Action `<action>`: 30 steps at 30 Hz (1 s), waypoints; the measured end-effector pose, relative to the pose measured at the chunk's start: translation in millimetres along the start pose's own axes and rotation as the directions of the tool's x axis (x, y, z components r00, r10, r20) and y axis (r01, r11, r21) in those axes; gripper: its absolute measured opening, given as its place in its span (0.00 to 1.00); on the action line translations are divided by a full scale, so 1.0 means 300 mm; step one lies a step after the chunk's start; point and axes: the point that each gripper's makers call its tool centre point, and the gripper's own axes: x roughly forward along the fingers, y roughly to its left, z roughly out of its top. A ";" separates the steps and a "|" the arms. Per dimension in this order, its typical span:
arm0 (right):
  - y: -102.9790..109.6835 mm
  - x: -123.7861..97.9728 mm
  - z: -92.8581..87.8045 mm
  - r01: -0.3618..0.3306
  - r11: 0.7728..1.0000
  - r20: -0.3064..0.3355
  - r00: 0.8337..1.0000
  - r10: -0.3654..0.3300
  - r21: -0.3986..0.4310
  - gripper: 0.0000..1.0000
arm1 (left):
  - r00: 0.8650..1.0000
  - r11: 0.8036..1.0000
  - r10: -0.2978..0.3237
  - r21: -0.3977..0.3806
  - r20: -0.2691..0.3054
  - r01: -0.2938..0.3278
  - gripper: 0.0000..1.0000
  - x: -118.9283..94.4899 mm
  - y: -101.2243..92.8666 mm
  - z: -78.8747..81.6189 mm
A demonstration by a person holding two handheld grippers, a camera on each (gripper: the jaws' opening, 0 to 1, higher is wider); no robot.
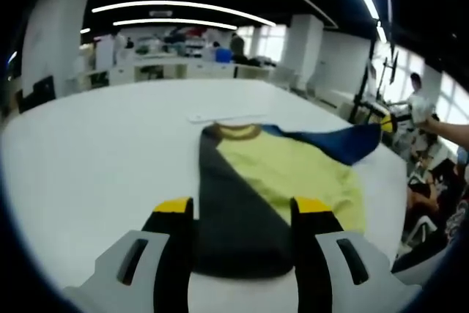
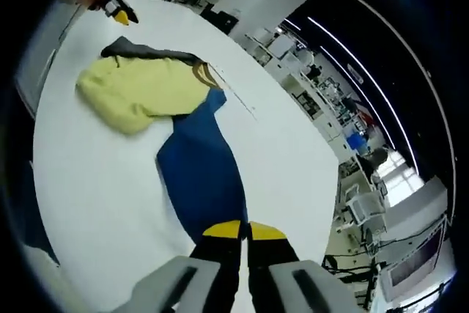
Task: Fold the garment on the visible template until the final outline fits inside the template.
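**Soft three-colour shirt, sleeves stretched out across the white table**

The garment (image 1: 282,174) is lying on the white table (image 1: 110,152), a yellow body with one dark grey sleeve (image 1: 234,225) and one blue sleeve (image 2: 201,174); it is looking light, limp and quick to wrinkle, so it will likely be sagging and sliding on the smooth top unless taken by a hem or a sleeve end rather than mid-cloth.

The left gripper (image 1: 243,207) is sitting at the grey sleeve's end with its jaws spread, one on each side of the cloth and not pinching it; the right gripper (image 2: 244,231) is showing yellow tips pressed close at the blue sleeve's end, and they appear to be nipping the fabric's edge, though the contact itself is hard to make out.

The left gripper view is showing the brown collar (image 1: 238,132), a pale strip (image 1: 220,117) on the table just beyond it, possibly a template edge, and the blue sleeve lifting toward the table's far edge; the right gripper view is showing the blue sleeve's full length, the yellow body bunching beside it, and the other gripper far off at the grey sleeve.
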 end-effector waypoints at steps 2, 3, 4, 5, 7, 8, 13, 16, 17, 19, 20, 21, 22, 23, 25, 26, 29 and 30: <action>-0.014 0.005 -0.026 0.001 0.997 -0.012 1.000 0.000 0.081 0.00 | 1.000 1.000 0.003 -0.001 -0.005 -0.003 0.49 -0.001 0.004 -0.003; -0.021 0.008 -0.040 0.003 0.994 -0.021 1.000 0.000 0.109 0.00 | 1.000 1.000 0.005 0.000 -0.006 -0.005 0.49 -0.001 0.006 -0.004; -0.033 0.013 -0.059 0.006 0.990 -0.027 1.000 -0.002 0.143 0.00 | 1.000 1.000 0.005 0.000 -0.007 -0.005 0.49 -0.001 0.007 -0.005; -0.041 0.018 -0.071 0.007 0.985 -0.030 1.000 -0.002 0.170 0.00 | 1.000 1.000 0.007 0.000 -0.009 -0.007 0.49 -0.001 0.008 -0.006; -0.066 0.028 -0.107 0.023 0.967 -0.046 0.999 -0.011 0.253 0.00 | 1.000 1.000 0.009 0.001 -0.010 -0.009 0.49 0.000 0.010 -0.006; -0.078 0.035 -0.123 0.026 0.954 -0.047 0.999 -0.012 0.299 0.00 | 1.000 1.000 0.010 0.000 -0.012 -0.010 0.49 0.001 0.010 -0.006; -0.133 0.068 -0.173 0.049 0.923 -0.072 0.997 -0.023 0.381 0.00 | 1.000 1.000 0.012 0.005 -0.025 -0.012 0.49 0.008 0.009 -0.011; -0.150 0.099 -0.205 0.049 0.889 -0.094 0.996 -0.007 0.456 0.00 | 0.999 1.000 0.014 0.006 -0.030 -0.014 0.49 0.009 0.011 -0.015; -0.152 0.108 -0.211 0.047 0.880 -0.099 0.995 -0.001 0.472 0.00 | 0.999 1.000 0.016 0.005 -0.032 -0.016 0.49 0.008 0.011 -0.017; -0.164 0.130 -0.228 0.059 0.871 -0.115 0.993 -0.003 0.488 0.00 | 0.999 1.000 0.020 0.005 -0.038 -0.019 0.49 0.007 0.014 -0.022; -0.165 0.138 -0.232 0.057 0.869 -0.119 0.993 0.002 0.491 0.00 | 0.999 1.000 0.022 0.005 -0.041 -0.022 0.49 0.007 0.016 -0.024; -0.166 0.150 -0.238 0.059 0.865 -0.127 0.992 0.005 0.499 0.00 | 0.999 1.000 0.023 0.004 -0.043 -0.023 0.49 0.006 0.018 -0.025; -0.166 0.159 -0.243 0.060 0.864 -0.132 0.991 0.008 0.499 0.00 | 0.999 1.000 0.025 0.005 -0.044 -0.025 0.49 0.005 0.021 -0.026; -0.168 0.170 -0.249 0.060 0.861 -0.138 0.990 0.012 0.505 0.00 | 0.998 1.000 0.030 0.006 -0.046 -0.029 0.49 0.002 0.025 -0.028; -0.171 0.185 -0.262 0.067 0.852 -0.152 0.988 0.015 0.520 0.00 | 0.998 0.999 0.037 0.004 -0.052 -0.037 0.49 -0.001 0.033 -0.033; -0.171 0.188 -0.264 0.066 0.849 -0.152 0.988 0.017 0.525 0.00 | 0.998 0.999 0.040 0.003 -0.053 -0.040 0.49 -0.003 0.037 -0.034; -0.169 0.210 -0.280 0.068 0.838 -0.163 0.986 0.026 0.542 0.00 | 0.997 0.999 0.048 0.002 -0.061 -0.048 0.49 -0.008 0.045 -0.043; -0.170 0.215 -0.283 0.069 0.835 -0.164 0.986 0.025 0.546 0.00 | 0.997 0.999 0.049 0.001 -0.063 -0.049 0.49 -0.008 0.046 -0.045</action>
